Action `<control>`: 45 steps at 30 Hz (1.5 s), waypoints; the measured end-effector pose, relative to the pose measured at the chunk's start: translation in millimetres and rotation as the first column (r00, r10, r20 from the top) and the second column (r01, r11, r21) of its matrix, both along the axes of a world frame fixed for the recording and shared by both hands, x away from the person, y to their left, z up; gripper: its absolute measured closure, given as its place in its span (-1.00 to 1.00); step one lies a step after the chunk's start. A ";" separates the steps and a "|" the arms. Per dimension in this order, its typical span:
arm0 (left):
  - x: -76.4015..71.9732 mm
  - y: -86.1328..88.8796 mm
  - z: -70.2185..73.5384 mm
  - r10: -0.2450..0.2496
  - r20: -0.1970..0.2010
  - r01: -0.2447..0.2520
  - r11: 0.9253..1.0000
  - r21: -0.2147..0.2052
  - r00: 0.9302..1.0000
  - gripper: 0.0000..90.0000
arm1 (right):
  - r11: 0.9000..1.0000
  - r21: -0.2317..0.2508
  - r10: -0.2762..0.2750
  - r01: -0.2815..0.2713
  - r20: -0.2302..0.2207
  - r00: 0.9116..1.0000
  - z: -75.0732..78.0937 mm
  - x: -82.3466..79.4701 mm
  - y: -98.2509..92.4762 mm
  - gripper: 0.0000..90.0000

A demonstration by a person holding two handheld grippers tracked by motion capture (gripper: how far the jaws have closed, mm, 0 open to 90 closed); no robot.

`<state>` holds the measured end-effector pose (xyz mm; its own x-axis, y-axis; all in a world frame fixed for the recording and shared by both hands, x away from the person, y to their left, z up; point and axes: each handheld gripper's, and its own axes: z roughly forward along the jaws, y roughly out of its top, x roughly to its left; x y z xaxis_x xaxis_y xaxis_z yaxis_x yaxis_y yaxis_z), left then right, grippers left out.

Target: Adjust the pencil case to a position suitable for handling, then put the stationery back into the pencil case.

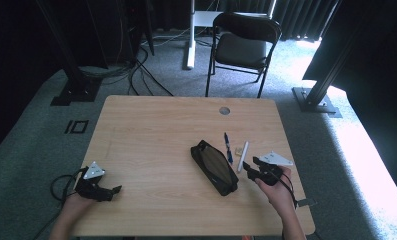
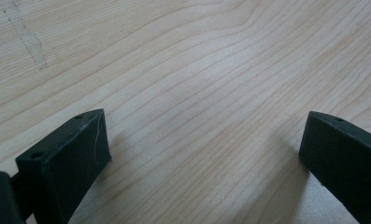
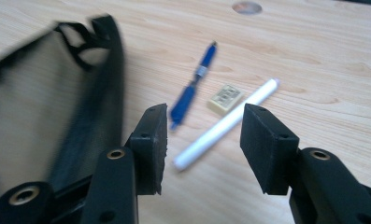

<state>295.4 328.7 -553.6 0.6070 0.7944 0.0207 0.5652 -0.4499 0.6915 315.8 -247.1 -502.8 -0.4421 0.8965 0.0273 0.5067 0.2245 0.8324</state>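
Person is sitting at a light wooden table (image 1: 151, 130), holding one gripper in each hand. Left gripper (image 1: 117, 190) is resting low near the table's near-left corner, jaws spread wide with nothing between them; in the left gripper view its jaws are framing bare wood grain only. Right gripper (image 1: 250, 170) is hovering at the near-right part of the table, jaws parted and gripping nothing, tips just beside the near end of a white pen (image 1: 243, 156). In the right gripper view the white pen (image 3: 226, 124) is lying diagonally with its near end sitting in the gap between the two jaws, not pinched. A blue pen (image 1: 228, 147) is lying just left of the white one, and a small pale eraser (image 1: 238, 149) is sitting between the two pens. A black pencil case (image 1: 214, 167) is lying open on a diagonal, just left of the pens. A black folding chair (image 1: 242, 46) is standing beyond the table's far edge
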 end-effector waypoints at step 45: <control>0.0 0.0 0.0 0.000 0.000 0.000 1.000 0.000 1.000 -0.95 | 0.969 -0.110 -0.238 0.223 -0.143 0.961 -45.8 73.8 -12.8 0.44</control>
